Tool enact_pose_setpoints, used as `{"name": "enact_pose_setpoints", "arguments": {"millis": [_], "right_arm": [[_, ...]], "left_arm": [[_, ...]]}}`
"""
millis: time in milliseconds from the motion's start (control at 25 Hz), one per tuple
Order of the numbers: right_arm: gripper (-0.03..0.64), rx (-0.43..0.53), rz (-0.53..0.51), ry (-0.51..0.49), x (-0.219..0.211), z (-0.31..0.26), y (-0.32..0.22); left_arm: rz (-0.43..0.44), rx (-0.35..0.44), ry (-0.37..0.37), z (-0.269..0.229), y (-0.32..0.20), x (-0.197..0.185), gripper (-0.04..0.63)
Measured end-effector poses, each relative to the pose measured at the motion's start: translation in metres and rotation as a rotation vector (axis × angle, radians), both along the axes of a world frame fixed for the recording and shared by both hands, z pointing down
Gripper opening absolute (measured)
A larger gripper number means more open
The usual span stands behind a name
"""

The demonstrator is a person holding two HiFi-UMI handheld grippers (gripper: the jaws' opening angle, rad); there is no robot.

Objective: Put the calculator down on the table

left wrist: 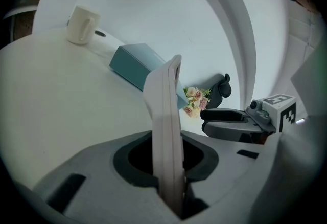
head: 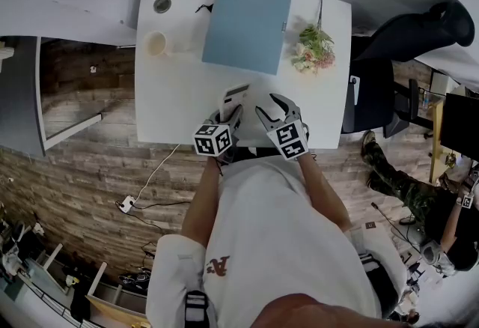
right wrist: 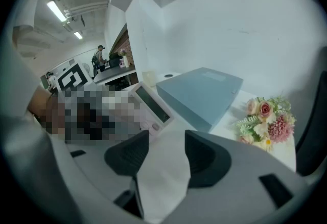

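The calculator (head: 235,94) is a slim white one with a dark display. My left gripper (head: 230,114) is shut on it near the table's front edge. In the left gripper view the calculator (left wrist: 166,110) stands edge-on between the jaws of the left gripper (left wrist: 172,169) and rises past them. In the right gripper view the calculator (right wrist: 151,108) leans with its display toward me; I cannot tell whether it touches the table. My right gripper (head: 271,106) hangs just right of it, open. Only white tabletop shows inside the right gripper (right wrist: 166,150).
On the white table (head: 168,94) a blue box (head: 247,21) lies at the back. A bunch of flowers (head: 314,49) is to its right, a cream cup (head: 155,43) and a round grey disc (head: 162,4) to its left. A dark chair (head: 374,94) stands at the table's right.
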State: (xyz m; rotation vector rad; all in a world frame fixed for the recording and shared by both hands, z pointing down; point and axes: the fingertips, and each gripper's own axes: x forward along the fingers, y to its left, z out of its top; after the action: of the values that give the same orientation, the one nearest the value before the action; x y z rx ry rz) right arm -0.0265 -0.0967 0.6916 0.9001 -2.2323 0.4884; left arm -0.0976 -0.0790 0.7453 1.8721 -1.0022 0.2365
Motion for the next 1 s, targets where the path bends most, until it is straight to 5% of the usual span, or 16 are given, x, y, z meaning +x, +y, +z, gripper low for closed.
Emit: {"name": "enact_pose_setpoints", "arguments": {"millis": [480, 1000], "right_arm": [[0.226, -0.004, -0.011, 0.004, 0.001, 0.002, 0.004], [0.225, -0.002, -0.017, 0.001, -0.002, 0.002, 0.007]], "left_arm": [[-0.046, -0.047, 0.039, 0.01, 0.002, -0.004, 0.106], [-0.021, 0.037, -0.123, 0.014, 0.0, -0.014, 0.184]]}}
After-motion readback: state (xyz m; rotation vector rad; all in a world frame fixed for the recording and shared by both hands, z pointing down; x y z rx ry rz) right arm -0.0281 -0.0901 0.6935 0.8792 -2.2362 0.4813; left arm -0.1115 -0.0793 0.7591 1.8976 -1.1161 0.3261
